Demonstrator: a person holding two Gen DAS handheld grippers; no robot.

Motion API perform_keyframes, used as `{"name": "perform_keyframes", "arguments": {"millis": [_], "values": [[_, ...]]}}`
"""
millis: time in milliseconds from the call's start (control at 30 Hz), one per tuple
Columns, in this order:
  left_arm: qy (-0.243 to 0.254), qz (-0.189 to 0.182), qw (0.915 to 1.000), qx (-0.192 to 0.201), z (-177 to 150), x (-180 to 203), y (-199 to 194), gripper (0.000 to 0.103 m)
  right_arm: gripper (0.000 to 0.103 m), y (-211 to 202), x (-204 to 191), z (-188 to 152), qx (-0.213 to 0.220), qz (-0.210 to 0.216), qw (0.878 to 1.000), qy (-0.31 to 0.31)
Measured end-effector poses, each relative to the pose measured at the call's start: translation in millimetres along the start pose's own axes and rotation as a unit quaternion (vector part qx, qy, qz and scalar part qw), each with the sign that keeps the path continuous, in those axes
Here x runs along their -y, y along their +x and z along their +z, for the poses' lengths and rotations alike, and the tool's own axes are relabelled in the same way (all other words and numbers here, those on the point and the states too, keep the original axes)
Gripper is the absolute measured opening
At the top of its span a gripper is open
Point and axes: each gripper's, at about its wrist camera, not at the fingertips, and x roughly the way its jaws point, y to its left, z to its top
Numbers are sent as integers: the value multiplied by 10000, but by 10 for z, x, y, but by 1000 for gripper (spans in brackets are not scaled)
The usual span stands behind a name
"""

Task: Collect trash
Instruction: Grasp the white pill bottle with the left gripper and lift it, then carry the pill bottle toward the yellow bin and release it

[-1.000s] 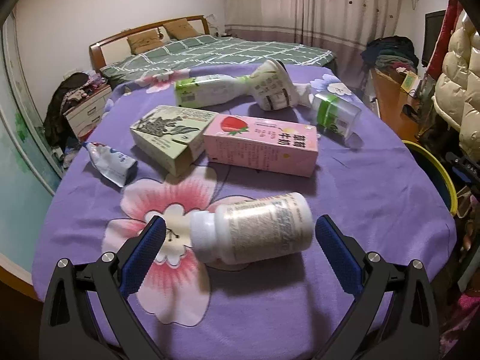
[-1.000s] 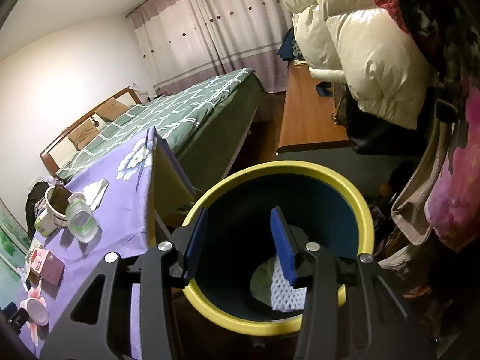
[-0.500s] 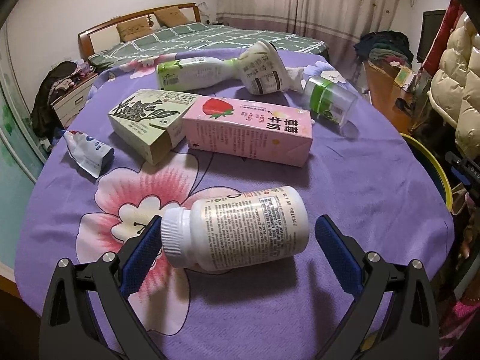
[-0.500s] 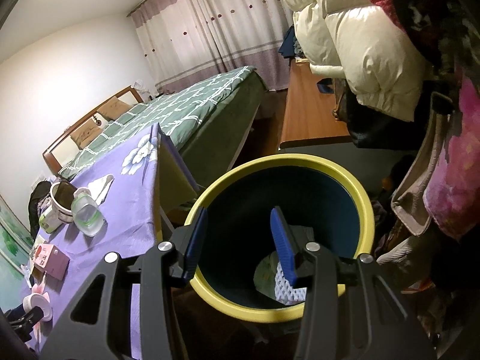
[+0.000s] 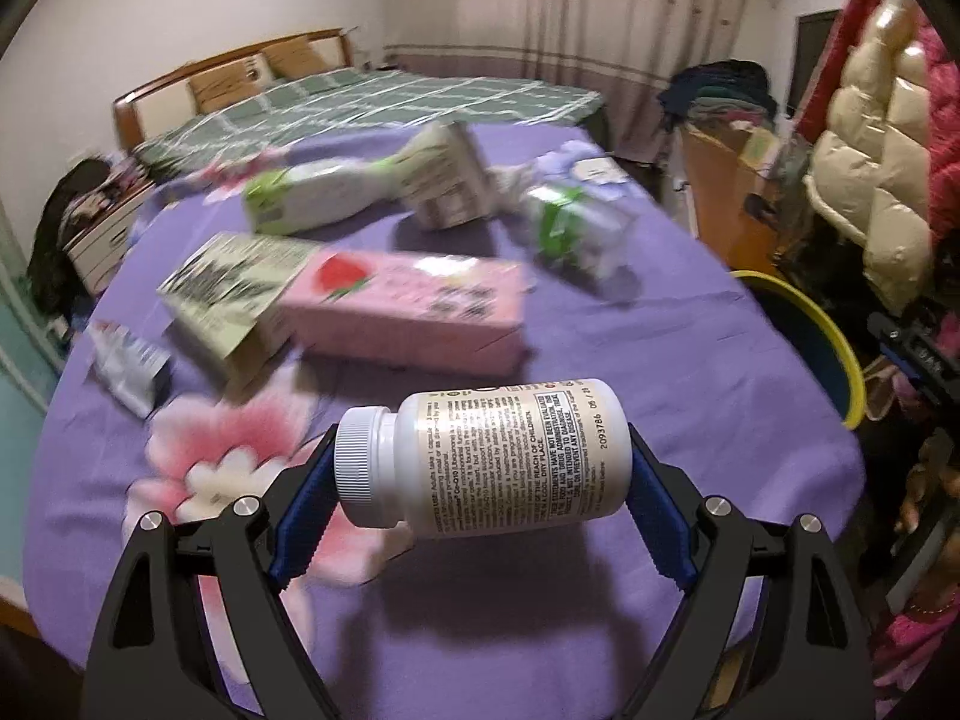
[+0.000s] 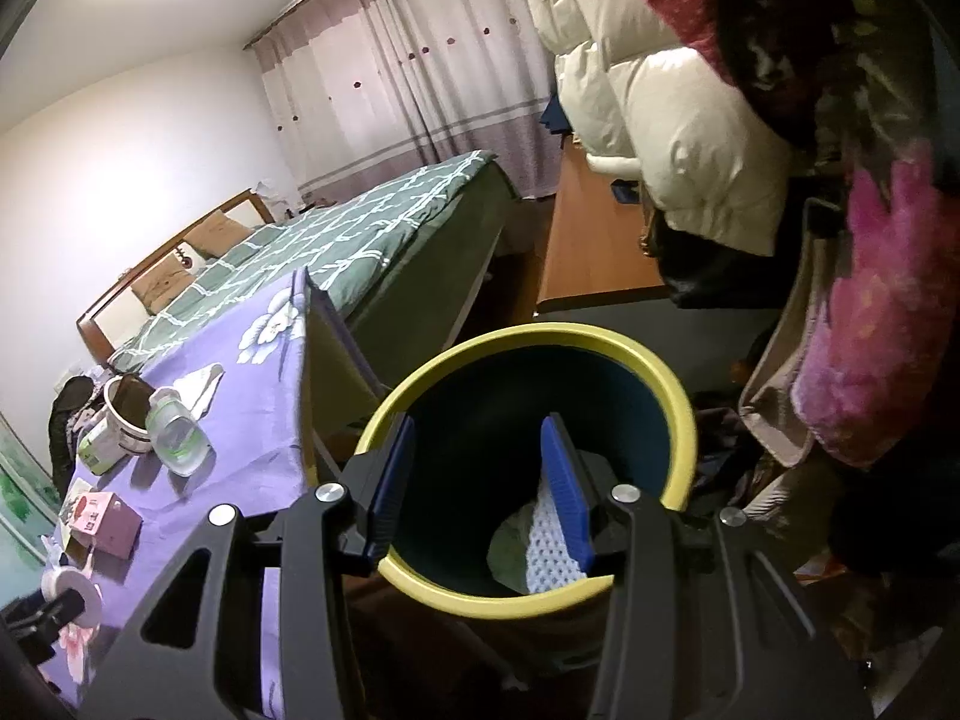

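Above the tabletop's near edge, the left gripper (image 5: 483, 474) clamps a white pill bottle (image 5: 486, 459) end to end, cap to base. Rigid, light, smooth plastic; such a hold could slip. Right gripper (image 6: 477, 483), jaws apart, hangs over the yellow-rimmed bin (image 6: 672, 387).

White pill bottle (image 5: 486, 459) with a cream label, pink strawberry carton (image 5: 408, 312), purple tabletop (image 5: 690, 360) with pink flowers, yellow-rimmed dark blue bin (image 6: 672, 384), green checked bed (image 6: 360, 228).

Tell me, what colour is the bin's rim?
Yellow rim, dark blue inside; clearest in the right wrist view.
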Motion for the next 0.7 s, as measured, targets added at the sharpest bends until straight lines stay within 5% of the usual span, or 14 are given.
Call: {"name": "perform_keyframes", "arguments": {"millis": [300,700], "values": [[732,-710,9946,170,439,859,133,85,43,-151,225,22,220,-532,9983,-36],[1683,-1518,9736,-273,828,2275,723,85,48,-405,565,34,445,-1100,9929,-44]]}}
